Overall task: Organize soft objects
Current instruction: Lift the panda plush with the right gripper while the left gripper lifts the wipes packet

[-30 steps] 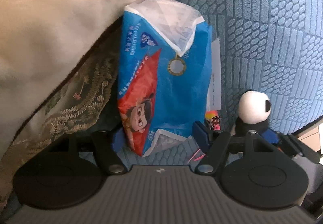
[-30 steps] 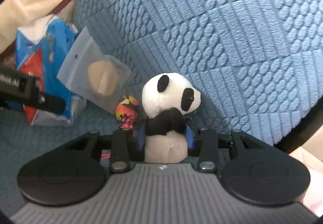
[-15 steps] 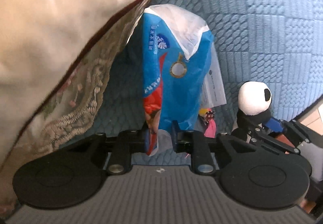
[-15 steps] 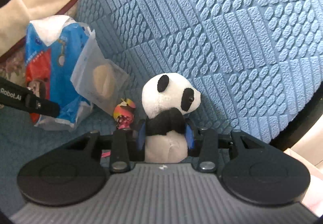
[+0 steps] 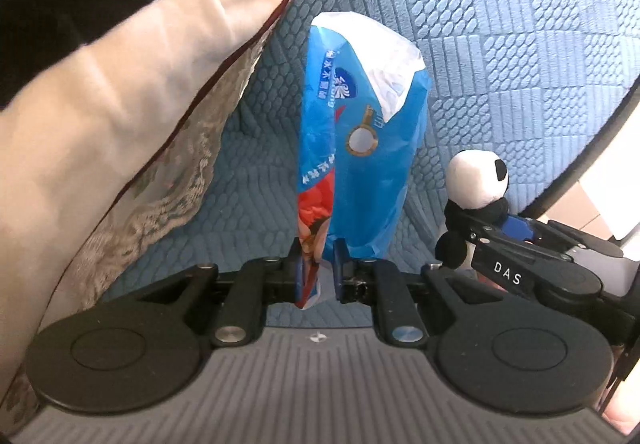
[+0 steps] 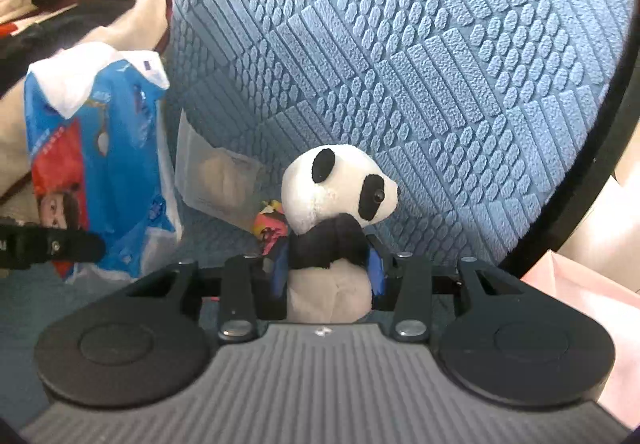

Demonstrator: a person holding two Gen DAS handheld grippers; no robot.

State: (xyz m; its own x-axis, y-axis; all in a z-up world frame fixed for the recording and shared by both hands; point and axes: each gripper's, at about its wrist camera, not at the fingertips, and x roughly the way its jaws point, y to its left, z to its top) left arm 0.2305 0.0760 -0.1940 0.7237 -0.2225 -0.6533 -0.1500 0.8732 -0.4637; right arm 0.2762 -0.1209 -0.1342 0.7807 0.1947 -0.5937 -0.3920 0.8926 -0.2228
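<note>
My left gripper (image 5: pixel 318 268) is shut on the lower corner of a blue tissue pack (image 5: pixel 360 148) with a cartoon face, holding it upright above the blue sofa seat; the pack also shows in the right wrist view (image 6: pixel 96 164). My right gripper (image 6: pixel 328 272) is shut on the body of a small panda plush (image 6: pixel 340 196), upright against the sofa back. The panda (image 5: pixel 476 180) and the right gripper (image 5: pixel 516 232) also show at the right of the left wrist view.
A cream cushion with a patterned border (image 5: pixel 120 132) leans at the left. The textured blue sofa back (image 6: pixel 420 44) fills the background. A clear bag holding a beige round thing (image 6: pixel 220 180) and a small colourful toy (image 6: pixel 270 224) lie by the panda. The sofa edge (image 6: pixel 580 184) is at the right.
My left gripper closed on the tissue pack and lifted it away from the cushion, toward the right. The right gripper kept hold of the panda and barely moved.
</note>
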